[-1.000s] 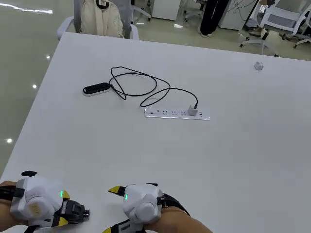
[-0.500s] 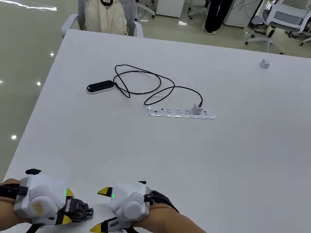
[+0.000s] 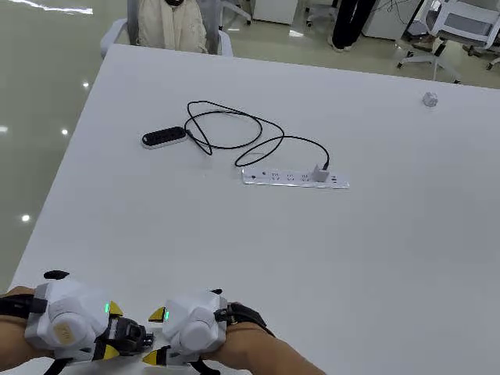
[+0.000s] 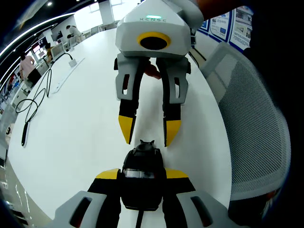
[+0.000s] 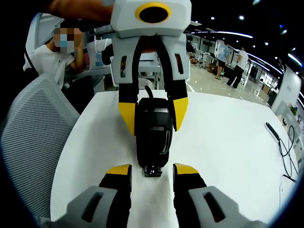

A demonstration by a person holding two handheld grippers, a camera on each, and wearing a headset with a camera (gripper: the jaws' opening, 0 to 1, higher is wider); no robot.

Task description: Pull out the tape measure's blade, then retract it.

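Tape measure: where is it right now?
In the left gripper view, the tape measure sits low and central, gripped by the left claw, its front end facing the open right claw.

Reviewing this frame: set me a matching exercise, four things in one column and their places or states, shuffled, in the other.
Things:
1. tape measure
2. right tool
3. power strip
4. black oblong device

Places or states:
A. white and long, in the middle of the table
B. open, pointed at the tape measure's front end
C. clamped in the left tool
D. lying nearer the table's left edge

Pairs: 1-C, 2-B, 3-A, 4-D
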